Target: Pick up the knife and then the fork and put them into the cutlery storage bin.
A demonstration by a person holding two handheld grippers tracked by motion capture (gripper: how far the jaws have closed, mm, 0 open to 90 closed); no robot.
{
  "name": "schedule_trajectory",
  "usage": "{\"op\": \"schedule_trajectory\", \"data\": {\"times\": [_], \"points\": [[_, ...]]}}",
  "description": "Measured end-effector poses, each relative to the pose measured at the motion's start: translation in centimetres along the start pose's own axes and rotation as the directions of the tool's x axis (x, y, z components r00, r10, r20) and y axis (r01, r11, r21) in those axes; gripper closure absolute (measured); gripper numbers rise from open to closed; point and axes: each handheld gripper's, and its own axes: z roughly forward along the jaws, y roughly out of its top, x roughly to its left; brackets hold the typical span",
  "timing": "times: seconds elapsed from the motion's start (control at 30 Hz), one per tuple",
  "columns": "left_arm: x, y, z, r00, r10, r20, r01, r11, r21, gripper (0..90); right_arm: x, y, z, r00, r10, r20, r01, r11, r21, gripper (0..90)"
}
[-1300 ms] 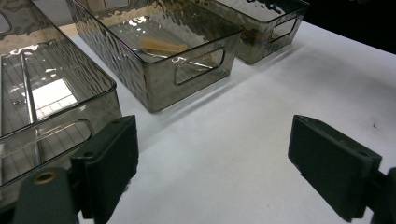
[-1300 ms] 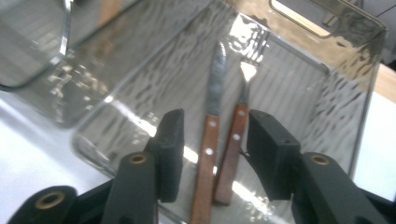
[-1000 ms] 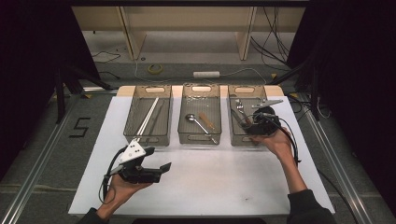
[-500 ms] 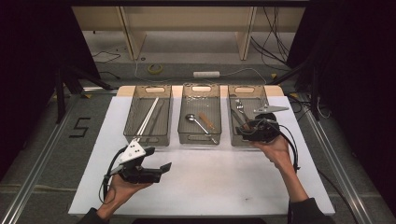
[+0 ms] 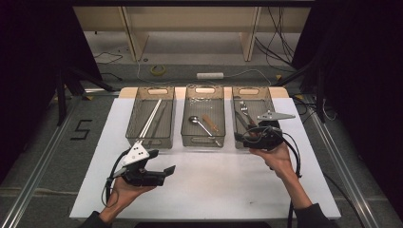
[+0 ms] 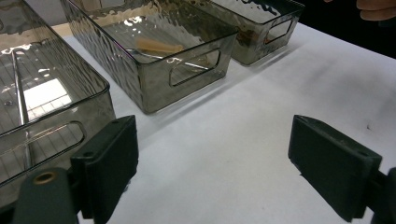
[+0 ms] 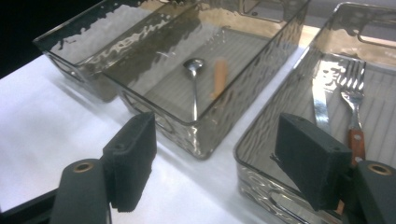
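Observation:
Three smoky clear bins stand in a row on the white table (image 5: pixel 214 190). The left bin (image 5: pixel 151 118) holds long thin metal sticks (image 5: pixel 153 118). In the middle bin (image 5: pixel 204 116) lie a spoon (image 5: pixel 199 123) and a small wooden piece (image 5: pixel 210 122); the spoon (image 7: pixel 194 67) also shows in the right gripper view. The right bin (image 5: pixel 252 111) holds forks (image 7: pixel 352 88). My right gripper (image 5: pixel 241 136) hangs at that bin's near left corner. Its jaws have just been opening, and the right gripper (image 7: pixel 215 163) has nothing between them. My left gripper (image 5: pixel 165 174) rests open and empty above the bare table, and the left gripper (image 6: pixel 212 177) faces the bins.
Metal rails run along both sides of the table, and dark curtains close in left and right. Beyond the bins are wooden table legs, cables, a white power strip (image 5: pixel 210 75) and a roll of tape (image 5: pixel 158 70) on the floor.
My right hand has drawn back from over the right bin toward its near left corner, and its jaws have spread wider. The left hand has stayed put.

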Motion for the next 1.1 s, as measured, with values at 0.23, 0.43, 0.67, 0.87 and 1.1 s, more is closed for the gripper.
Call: {"op": "schedule_trajectory", "data": {"times": [0.23,0.43,0.67,0.87,1.1], "points": [[0.1,0.0,-0.1,1.0000,-0.009,0.003,0.009,1.0000,-0.001,15.5,1.0,-0.5,-0.4,0.9988,-0.029,-0.039,0.027,0.999,-0.033,29.5],[0.1,-0.1,-0.1,0.9999,-0.006,0.010,0.006,1.0000,0.001,15.5,1.9,-1.0,-0.7,0.9968,-0.037,-0.071,0.034,0.998,-0.051,27.5],[0.1,-0.2,-0.3,0.9996,-0.016,0.023,0.016,0.9999,-0.005,15.4,3.0,-2.0,-1.3,0.9926,-0.046,-0.113,0.037,0.996,-0.086,24.8],[0.1,-0.2,-0.3,0.9993,-0.024,0.027,0.024,0.9996,-0.011,15.4,3.7,-2.9,-1.8,0.9879,-0.056,-0.145,0.038,0.991,-0.125,24.7],[0.0,-0.2,-0.4,0.9993,-0.022,0.030,0.023,0.9996,-0.014,15.4,4.1,-3.8,-2.5,0.9843,-0.062,-0.165,0.037,0.988,-0.149,24.4]]}}
